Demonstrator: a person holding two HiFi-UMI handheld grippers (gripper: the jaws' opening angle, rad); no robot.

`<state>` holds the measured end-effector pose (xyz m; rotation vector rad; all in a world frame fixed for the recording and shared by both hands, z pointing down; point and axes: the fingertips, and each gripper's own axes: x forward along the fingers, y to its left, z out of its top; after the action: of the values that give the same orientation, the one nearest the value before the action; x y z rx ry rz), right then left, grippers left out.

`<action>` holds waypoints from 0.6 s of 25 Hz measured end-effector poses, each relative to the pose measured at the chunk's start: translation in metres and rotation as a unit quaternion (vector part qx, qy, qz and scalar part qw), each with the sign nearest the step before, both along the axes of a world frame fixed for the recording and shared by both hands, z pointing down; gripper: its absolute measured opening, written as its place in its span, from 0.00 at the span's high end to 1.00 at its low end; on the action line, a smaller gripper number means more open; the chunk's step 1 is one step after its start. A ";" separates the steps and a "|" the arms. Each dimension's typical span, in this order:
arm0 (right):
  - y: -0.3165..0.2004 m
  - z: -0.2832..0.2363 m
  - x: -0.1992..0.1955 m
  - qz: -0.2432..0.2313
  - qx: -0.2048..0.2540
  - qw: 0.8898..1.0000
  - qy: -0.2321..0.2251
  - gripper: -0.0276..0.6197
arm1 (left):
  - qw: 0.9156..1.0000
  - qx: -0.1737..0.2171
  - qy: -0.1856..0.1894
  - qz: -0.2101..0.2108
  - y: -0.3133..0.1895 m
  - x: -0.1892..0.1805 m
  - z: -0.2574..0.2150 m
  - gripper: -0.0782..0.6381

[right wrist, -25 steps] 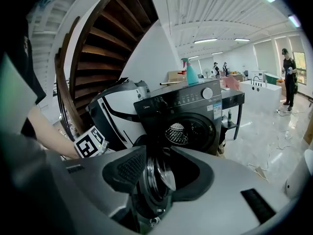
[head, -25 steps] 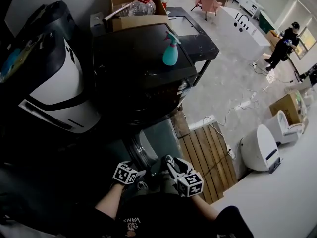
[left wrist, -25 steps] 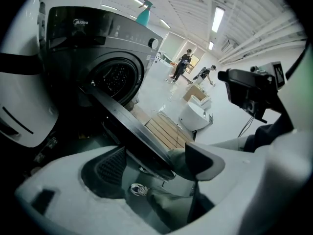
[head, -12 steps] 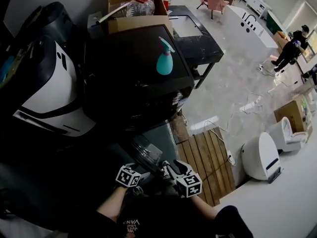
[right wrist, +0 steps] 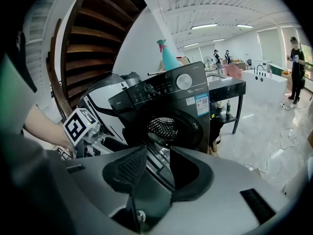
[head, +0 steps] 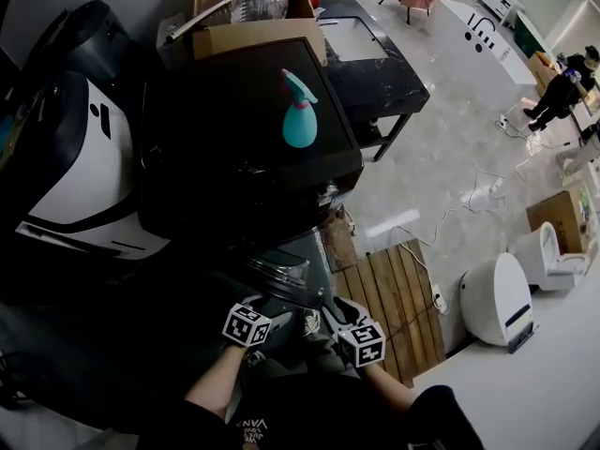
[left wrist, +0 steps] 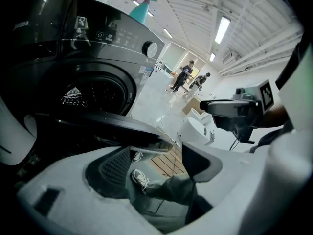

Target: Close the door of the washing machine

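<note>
The black front-loading washing machine [head: 234,148] stands ahead with a teal spray bottle [head: 299,112] on top. Its round door [head: 281,284] hangs open toward me. My left gripper [head: 261,309] is at the door's left. In the left gripper view the jaws [left wrist: 156,153] are closing with nothing between them, and the door's rim [left wrist: 112,124] runs just beyond them, below the drum opening [left wrist: 98,89]. My right gripper [head: 337,312] is at the door's right. Its jaws [right wrist: 157,153] stand apart, and the door [right wrist: 159,168] shows edge-on in the gap, in front of the drum [right wrist: 164,126].
A white appliance [head: 75,167] sits left of the machine. A cardboard box [head: 253,22] and a black table [head: 366,54] stand behind it. A wooden pallet [head: 389,298] and a white device [head: 497,298] lie on the floor at right, with cables. A person [head: 562,87] stands far off.
Both grippers have moved in closer to the open door. The head view has shifted over the machine, which now sits lower and nearer in the picture.
</note>
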<state>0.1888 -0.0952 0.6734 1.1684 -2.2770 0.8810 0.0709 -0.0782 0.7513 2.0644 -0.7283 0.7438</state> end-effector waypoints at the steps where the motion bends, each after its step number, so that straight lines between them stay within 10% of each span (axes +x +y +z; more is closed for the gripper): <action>1: -0.006 0.003 0.003 -0.001 0.000 1.000 0.001 0.73 | 1.000 0.003 -0.001 0.000 -0.007 0.002 0.000 0.42; 15: -0.085 0.059 0.017 0.017 -0.023 1.000 0.001 0.78 | 0.999 0.044 -0.004 -0.029 -0.105 0.025 -0.001 0.43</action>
<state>0.2058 -0.1798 0.7328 1.1903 -2.2293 0.9393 0.0956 -0.1832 0.7504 2.1113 -0.8342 0.6987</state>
